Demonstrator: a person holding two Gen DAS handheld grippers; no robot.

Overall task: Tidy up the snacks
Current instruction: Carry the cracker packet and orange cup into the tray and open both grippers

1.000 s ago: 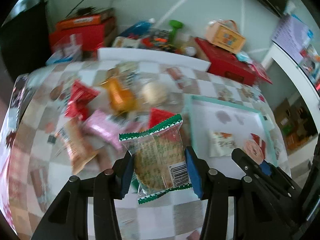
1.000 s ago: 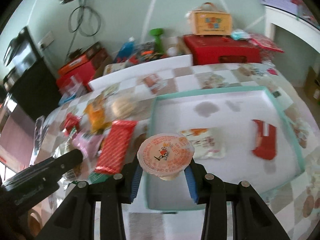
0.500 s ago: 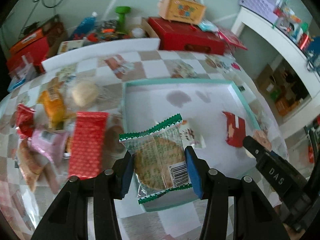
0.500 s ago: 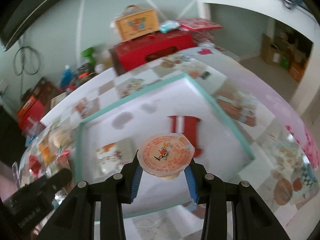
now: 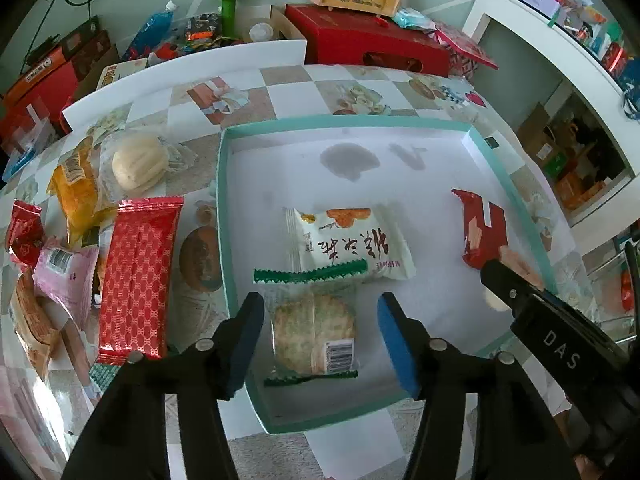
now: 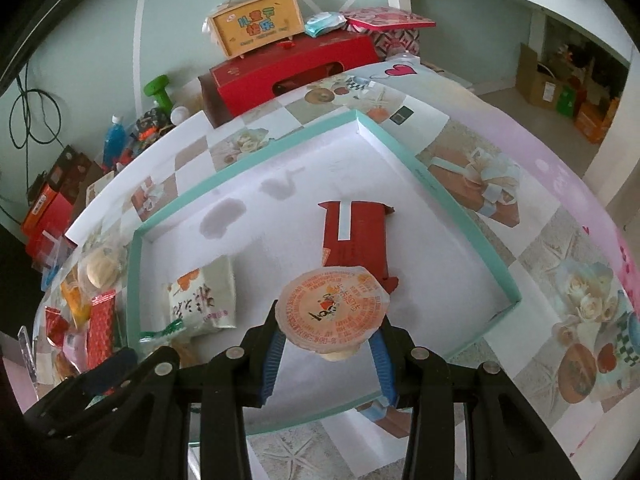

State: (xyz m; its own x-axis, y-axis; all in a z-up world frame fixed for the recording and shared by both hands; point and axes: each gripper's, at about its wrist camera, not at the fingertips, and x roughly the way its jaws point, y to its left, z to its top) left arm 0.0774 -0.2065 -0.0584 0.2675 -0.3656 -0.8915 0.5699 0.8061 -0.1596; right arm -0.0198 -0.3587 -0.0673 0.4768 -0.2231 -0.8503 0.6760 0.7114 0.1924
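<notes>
A shallow teal-rimmed tray (image 5: 221, 200) (image 6: 460, 204) lies on the checkered table. In it lie a white snack packet (image 5: 348, 244) (image 6: 202, 298), a red packet (image 5: 480, 232) (image 6: 356, 236) and a clear green-edged cracker packet (image 5: 314, 328). My left gripper (image 5: 320, 336) is open, its jaws standing either side of the cracker packet, which rests on the tray floor. My right gripper (image 6: 328, 344) is shut on an orange-lidded jelly cup (image 6: 334, 310), held above the tray's near right part. The right gripper also shows at the right of the left wrist view (image 5: 516, 284).
Left of the tray lie loose snacks: a long red packet (image 5: 138, 280), a pink packet (image 5: 66, 276), a yellow packet (image 5: 78, 192), a wrapped bun (image 5: 138, 162). Red boxes (image 5: 368, 46) and a yellow carry box (image 6: 256, 28) stand beyond the table. A white shelf (image 5: 560, 64) stands at right.
My left gripper has opened and let go of the cracker packet, which now lies in the tray. My right gripper has carried the jelly cup further right over the tray.
</notes>
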